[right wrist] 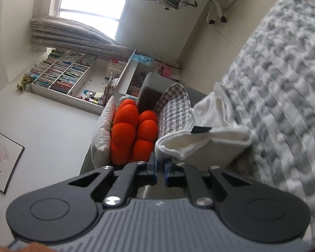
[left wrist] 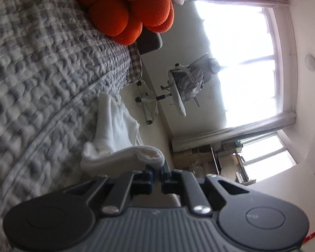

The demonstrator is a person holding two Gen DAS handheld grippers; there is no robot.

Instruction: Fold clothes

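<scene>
Open floor past checked bedspread (left wrist: 52, 67) edge; white garment (left wrist: 115, 126) hem pinched in left gripper (left wrist: 156, 173) and right gripper (right wrist: 160, 164), both clenched.

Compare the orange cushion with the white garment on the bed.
The orange cushion is plump, made of round lobes; the white garment is thin cloth, folded and draped. The cushion rests free beside a pillow; the garment is pinched by the left gripper and the right gripper. Both are soft.
</scene>
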